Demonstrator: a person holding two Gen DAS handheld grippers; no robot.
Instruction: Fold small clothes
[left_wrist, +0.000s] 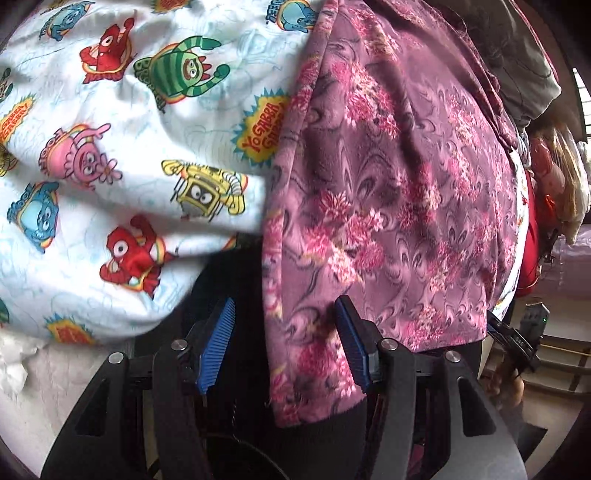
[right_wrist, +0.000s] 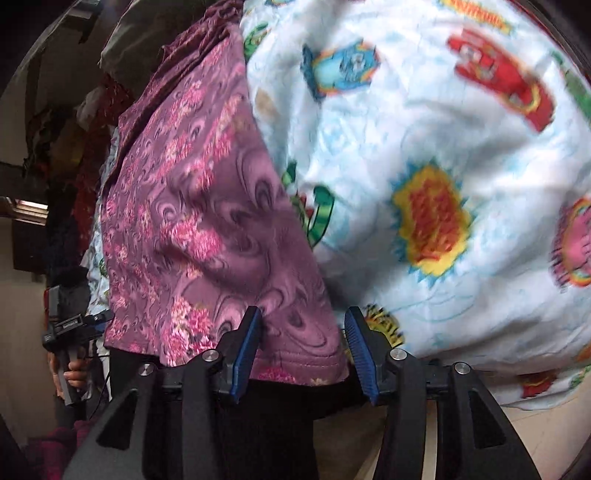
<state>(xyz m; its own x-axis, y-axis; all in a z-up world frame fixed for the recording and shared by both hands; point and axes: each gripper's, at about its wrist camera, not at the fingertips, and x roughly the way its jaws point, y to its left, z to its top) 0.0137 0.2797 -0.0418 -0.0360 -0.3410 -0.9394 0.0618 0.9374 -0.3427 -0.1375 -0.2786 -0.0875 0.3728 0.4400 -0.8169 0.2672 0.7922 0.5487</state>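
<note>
A purple garment with pink flowers (left_wrist: 388, 177) lies draped over a white cartoon-print sheet (left_wrist: 110, 147). In the left wrist view its left edge hangs down between the blue pads (left_wrist: 218, 343) of my left gripper (left_wrist: 284, 345). The jaws stand apart: the cloth rests by the right pad and the left pad is clear of it. In the right wrist view the purple garment (right_wrist: 192, 221) shows its stitched hem (right_wrist: 299, 365), which lies between the spread pads (right_wrist: 360, 354) of my right gripper (right_wrist: 303, 354). They do not pinch it.
The cartoon sheet (right_wrist: 443, 184) bulges high beside the garment. Grey cloth (left_wrist: 517, 55) and a heap of dark and red clothes (right_wrist: 88, 122) lie behind. A hand (right_wrist: 74, 373) shows at the left edge of the right wrist view, another hand (left_wrist: 506, 387) at the right edge of the left wrist view.
</note>
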